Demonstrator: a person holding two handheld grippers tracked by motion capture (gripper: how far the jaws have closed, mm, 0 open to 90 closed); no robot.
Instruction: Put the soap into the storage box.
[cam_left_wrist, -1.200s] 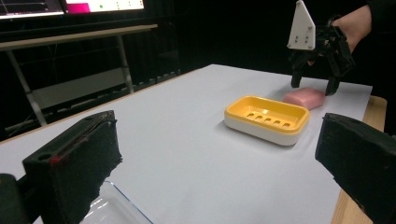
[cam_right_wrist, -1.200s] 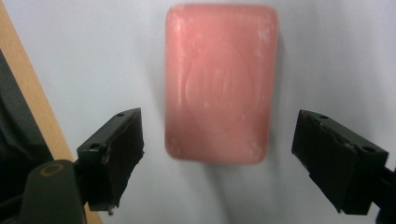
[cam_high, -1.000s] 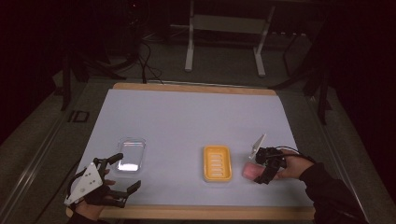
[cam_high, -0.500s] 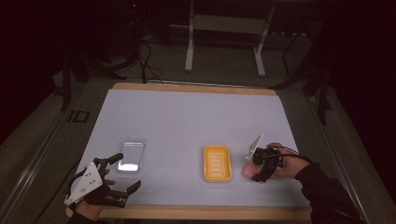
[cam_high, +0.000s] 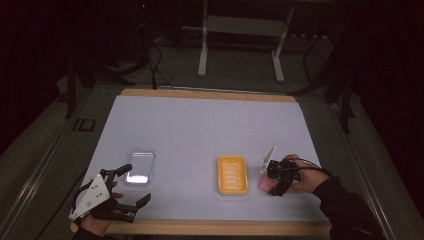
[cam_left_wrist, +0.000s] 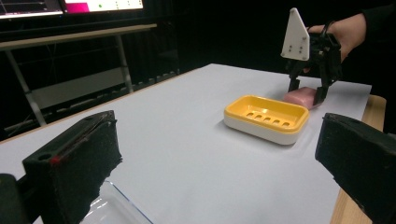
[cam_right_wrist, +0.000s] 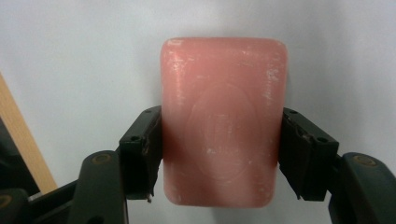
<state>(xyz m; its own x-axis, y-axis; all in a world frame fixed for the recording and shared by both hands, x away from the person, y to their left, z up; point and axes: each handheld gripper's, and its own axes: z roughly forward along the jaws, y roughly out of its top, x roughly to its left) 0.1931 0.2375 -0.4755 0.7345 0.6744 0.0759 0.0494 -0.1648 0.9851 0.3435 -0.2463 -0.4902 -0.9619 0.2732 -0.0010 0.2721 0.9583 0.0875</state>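
Observation:
A pink bar of soap (cam_right_wrist: 223, 93) lies flat on the white table cover, just right of a yellow soap dish (cam_high: 232, 175). My right gripper (cam_right_wrist: 223, 154) points down over the soap, and its jaws have just been closing with the bar between them. Both black pads now press on the bar's long sides. In the left gripper view the right gripper (cam_left_wrist: 307, 93) straddles the soap (cam_left_wrist: 301, 97) behind the dish (cam_left_wrist: 266, 116). My left gripper (cam_high: 135, 185) rests open at the front left corner, with nothing between its pads (cam_left_wrist: 74, 172).
A clear plastic lid (cam_high: 140, 165) lies just ahead of the left gripper. The white cover (cam_high: 200, 130) stretches bare toward the far wooden edge. Dark floor, cables and a metal stand lie beyond the table.
The right gripper has edged slightly left and down onto the soap, with its jaws drawn in against the bar. The left gripper, dish and lid have stayed put.

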